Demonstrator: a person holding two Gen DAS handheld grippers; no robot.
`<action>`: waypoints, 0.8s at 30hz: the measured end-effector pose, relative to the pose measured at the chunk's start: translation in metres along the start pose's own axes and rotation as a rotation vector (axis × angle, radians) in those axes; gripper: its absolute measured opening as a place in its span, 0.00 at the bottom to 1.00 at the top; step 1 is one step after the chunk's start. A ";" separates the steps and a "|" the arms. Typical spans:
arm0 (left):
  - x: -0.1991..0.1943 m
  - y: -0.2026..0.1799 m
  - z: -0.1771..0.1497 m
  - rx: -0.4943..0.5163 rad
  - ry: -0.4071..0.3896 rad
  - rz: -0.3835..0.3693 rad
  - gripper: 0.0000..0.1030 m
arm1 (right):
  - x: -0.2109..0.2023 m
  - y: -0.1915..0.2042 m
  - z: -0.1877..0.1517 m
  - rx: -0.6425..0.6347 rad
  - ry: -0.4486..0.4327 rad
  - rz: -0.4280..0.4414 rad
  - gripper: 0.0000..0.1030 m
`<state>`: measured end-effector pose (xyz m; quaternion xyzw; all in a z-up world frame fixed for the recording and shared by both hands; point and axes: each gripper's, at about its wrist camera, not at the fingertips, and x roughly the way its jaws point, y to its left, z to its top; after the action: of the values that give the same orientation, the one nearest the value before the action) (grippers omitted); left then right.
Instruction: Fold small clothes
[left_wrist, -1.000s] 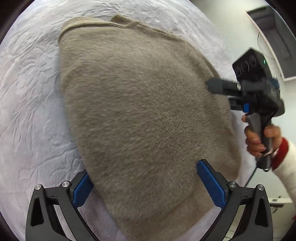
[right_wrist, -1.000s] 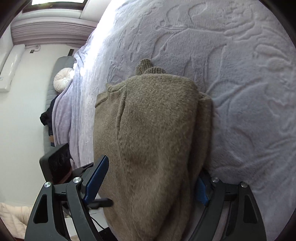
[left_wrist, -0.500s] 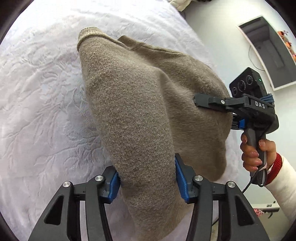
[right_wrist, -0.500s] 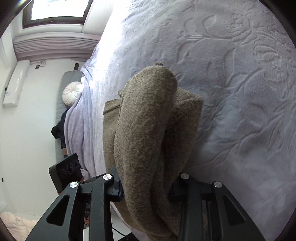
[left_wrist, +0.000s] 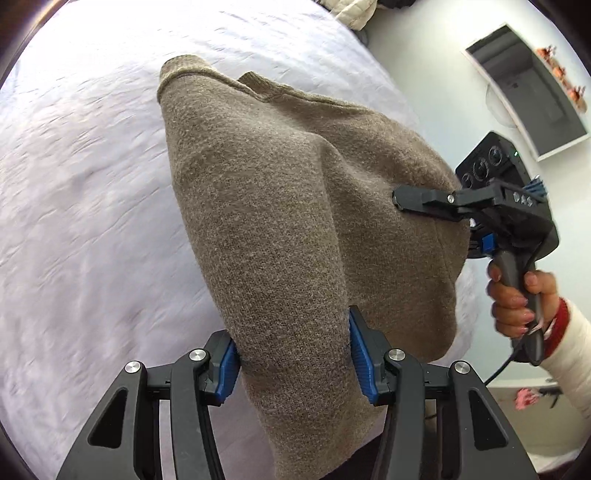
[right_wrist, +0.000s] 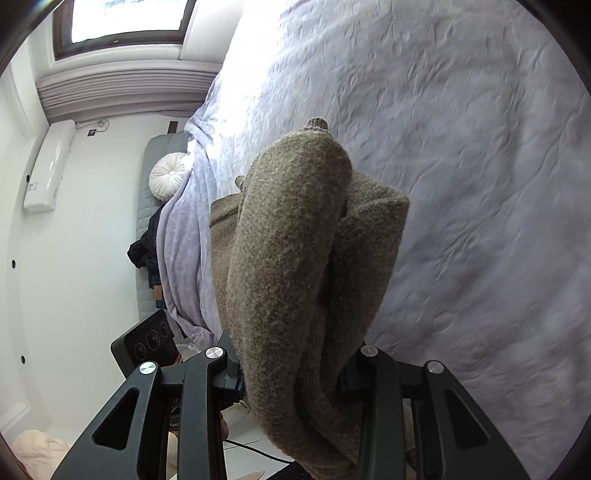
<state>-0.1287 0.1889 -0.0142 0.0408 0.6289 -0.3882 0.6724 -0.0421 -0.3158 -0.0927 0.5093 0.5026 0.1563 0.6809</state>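
**Both grippers clamped on sweater hem, lift in progress**

Left hand-held gripper (left_wrist: 293, 356): jaws closed down within the last second, blue pads now pinching a bunched fold of the tan knit sweater (left_wrist: 295, 206) at its near edge. Right hand-held gripper (right_wrist: 291, 373): same, jaws closed in and pressed on a thick roll of the knit; the fabric bulges out above the pads. In the left wrist view the right unit comes in from the right side, its finger (left_wrist: 424, 199) against the cloth, and the person's hand (left_wrist: 517, 295) is wrapped round its handle.

Where the sweater is: near end raised off the bed (left_wrist: 74, 221) in both grips. The far end, with the ribbed neckline, looks to be down on the lavender bedspread, though contact isn't clearly visible.

Why held this way, my read: one grip on each side of the near edge keeps it taut and level, so it can be carried over toward the neckline for a half fold. Thick pinches suggest several layers are caught, likely sleeves already tucked in.

Containers: none in view. No basket or bin for finished items. Only a round white cushion (right_wrist: 170, 175) at the far-left edge of the bed.
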 end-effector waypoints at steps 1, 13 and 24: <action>0.000 0.005 -0.006 -0.001 0.010 0.020 0.51 | 0.008 -0.002 -0.005 0.008 0.008 -0.001 0.36; 0.027 0.086 -0.052 -0.125 0.065 0.119 0.69 | 0.085 -0.023 -0.014 -0.129 0.085 -0.387 0.50; 0.028 0.034 -0.053 -0.104 0.043 0.286 0.78 | 0.061 0.006 -0.023 -0.184 0.060 -0.627 0.61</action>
<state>-0.1549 0.2281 -0.0644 0.1033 0.6503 -0.2545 0.7083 -0.0323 -0.2569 -0.1195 0.2612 0.6385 -0.0012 0.7240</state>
